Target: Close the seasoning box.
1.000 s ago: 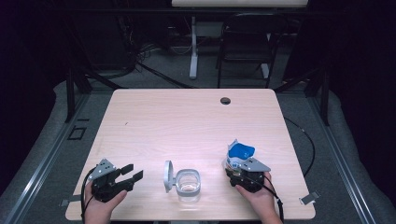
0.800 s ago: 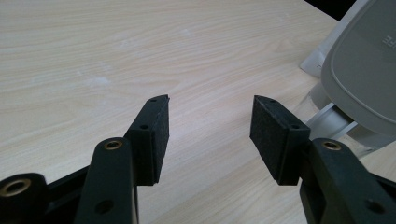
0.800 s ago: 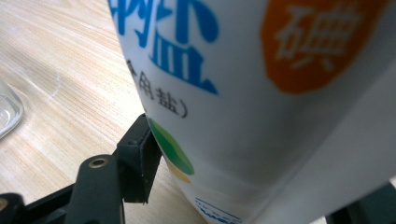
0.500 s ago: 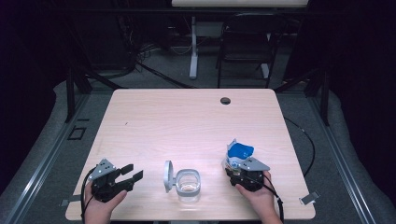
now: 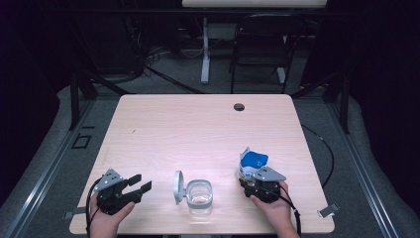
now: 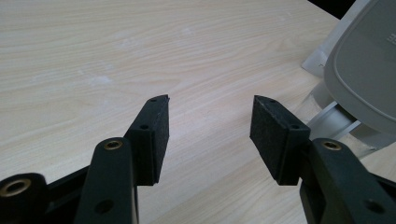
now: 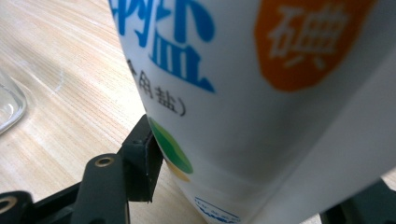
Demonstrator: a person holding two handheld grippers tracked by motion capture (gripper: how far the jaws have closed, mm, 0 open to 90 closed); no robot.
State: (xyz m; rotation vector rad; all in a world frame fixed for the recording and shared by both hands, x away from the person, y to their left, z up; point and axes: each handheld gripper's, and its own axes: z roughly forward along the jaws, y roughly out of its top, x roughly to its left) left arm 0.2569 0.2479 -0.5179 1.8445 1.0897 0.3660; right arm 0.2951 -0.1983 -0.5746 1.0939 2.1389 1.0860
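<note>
Salt bag: we see a white bag (image 5: 252, 161) with blue print and an orange patch standing upright near the worktop's front right edge, between the jaws of the right tool; in the right gripper view (image 7: 261, 93) its printed side looms close and its bottom meets the wood.
Bag contents: we cannot tell; the top looks pinched and blue from the high view.
Right tool: the right tool (image 5: 253, 179) has just been closing a little; its left pad sits against the bag's lower side, the other jaw is mostly out of frame, so we read it as gripping the bag.
Glass container: a clear, square-shouldered jar (image 5: 199, 194) stands just left of the bag, open at the top; we make out nothing inside it.
Lid: a grey lid (image 5: 178, 187) stands up on edge, touching the jar's left side; the left gripper view shows it (image 6: 369, 70) at the right.
Left tool: the left tool (image 5: 139, 183) rests at the front left with its jaws apart and nothing between them, pointing towards the lid.
Worktop: pale wood (image 5: 198, 129), with a dark round grommet (image 5: 239, 106) near the far edge.
</note>
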